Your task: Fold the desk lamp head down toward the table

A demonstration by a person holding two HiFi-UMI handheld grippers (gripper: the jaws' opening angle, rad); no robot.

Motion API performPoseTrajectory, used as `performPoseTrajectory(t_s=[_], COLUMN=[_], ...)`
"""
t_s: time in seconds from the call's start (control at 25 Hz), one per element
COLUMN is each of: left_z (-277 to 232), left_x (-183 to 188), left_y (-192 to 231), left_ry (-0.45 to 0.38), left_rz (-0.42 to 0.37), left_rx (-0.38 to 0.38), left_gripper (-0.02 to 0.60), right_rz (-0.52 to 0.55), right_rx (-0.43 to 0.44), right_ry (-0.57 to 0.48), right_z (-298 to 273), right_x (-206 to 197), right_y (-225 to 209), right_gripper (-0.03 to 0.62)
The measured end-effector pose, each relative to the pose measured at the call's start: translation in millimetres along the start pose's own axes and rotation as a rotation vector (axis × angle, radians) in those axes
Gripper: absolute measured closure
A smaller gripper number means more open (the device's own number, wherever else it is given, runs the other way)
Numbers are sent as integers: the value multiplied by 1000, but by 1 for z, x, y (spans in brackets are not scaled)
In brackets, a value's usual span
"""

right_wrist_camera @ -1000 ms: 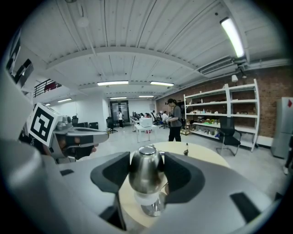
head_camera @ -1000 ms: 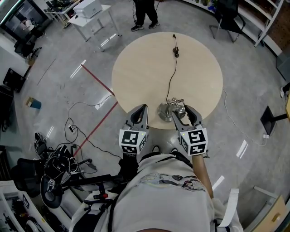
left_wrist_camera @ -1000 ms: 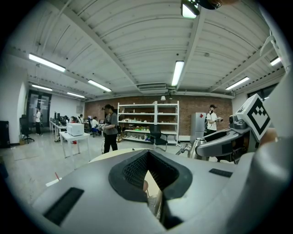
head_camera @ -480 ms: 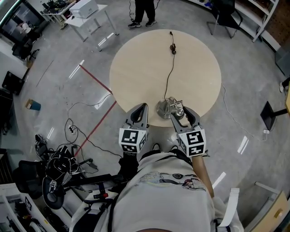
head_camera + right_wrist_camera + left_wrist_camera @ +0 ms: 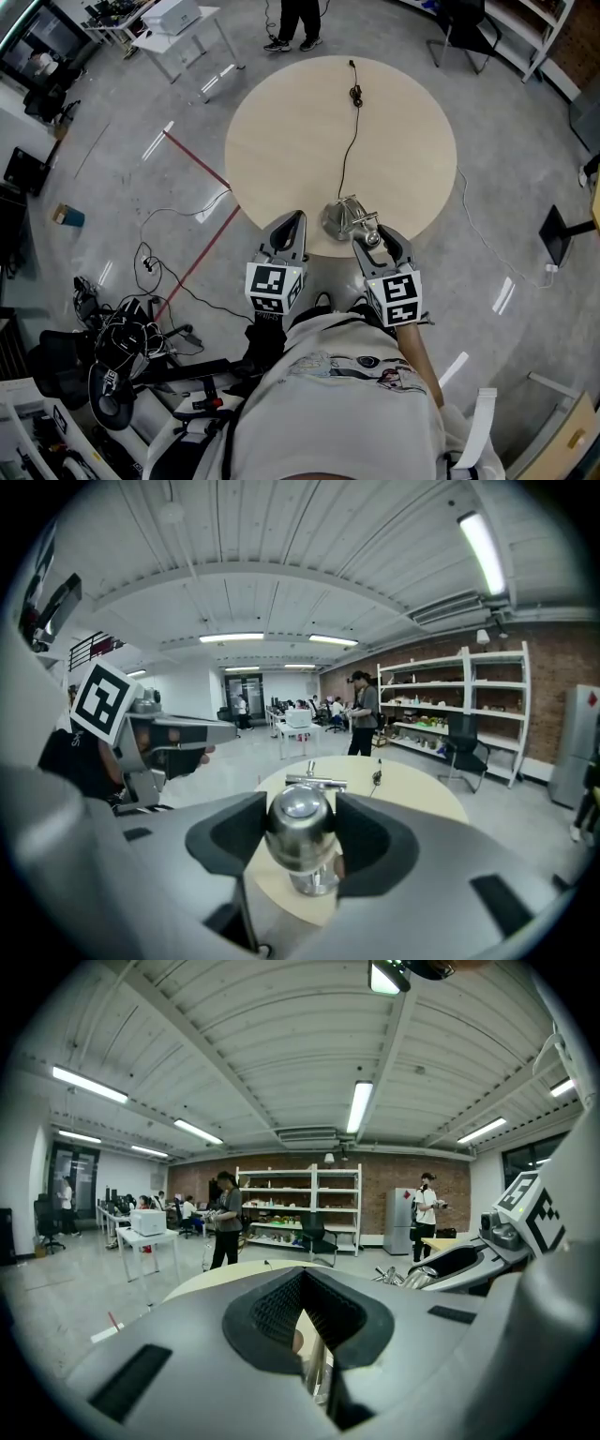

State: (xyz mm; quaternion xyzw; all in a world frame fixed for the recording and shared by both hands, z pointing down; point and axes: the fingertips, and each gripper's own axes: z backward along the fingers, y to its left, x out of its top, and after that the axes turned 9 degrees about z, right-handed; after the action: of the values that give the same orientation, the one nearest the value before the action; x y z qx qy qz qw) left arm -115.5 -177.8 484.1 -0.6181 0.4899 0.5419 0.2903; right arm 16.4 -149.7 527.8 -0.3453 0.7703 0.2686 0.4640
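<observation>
A chrome desk lamp [image 5: 337,222] stands at the near edge of the round beige table [image 5: 309,141]. My right gripper [image 5: 375,235] is shut on the lamp head [image 5: 300,829], a shiny dome held between both pads above the lamp's base. The lamp's jointed arm [image 5: 316,782] lies level behind the head. A black cable [image 5: 349,150] runs from the lamp across the table to an inline switch [image 5: 355,94]. My left gripper [image 5: 292,223] hovers just left of the lamp at the table's edge, its jaws together on nothing.
A person [image 5: 292,19] stands beyond the table's far side. A white side table [image 5: 178,28] is at the back left and a black chair [image 5: 469,33] at the back right. Cables and gear [image 5: 122,328] lie on the floor to my left, by a red floor line [image 5: 197,169].
The lamp head, held in my right gripper, has come a little nearer to me relative to the base. The left gripper has barely moved.
</observation>
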Motion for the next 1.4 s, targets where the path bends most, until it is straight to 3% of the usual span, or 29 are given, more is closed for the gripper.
performPoseTrajectory(t_s=[1.4], left_z=[-2], left_x=[-7], left_y=[-11], left_ry=[25], left_rz=[8], left_rx=[-11], left_gripper=[581], right_rz=[22], right_rx=[12], right_ry=[135], right_z=[1], right_x=[-65], right_y=[18], right_gripper=[359])
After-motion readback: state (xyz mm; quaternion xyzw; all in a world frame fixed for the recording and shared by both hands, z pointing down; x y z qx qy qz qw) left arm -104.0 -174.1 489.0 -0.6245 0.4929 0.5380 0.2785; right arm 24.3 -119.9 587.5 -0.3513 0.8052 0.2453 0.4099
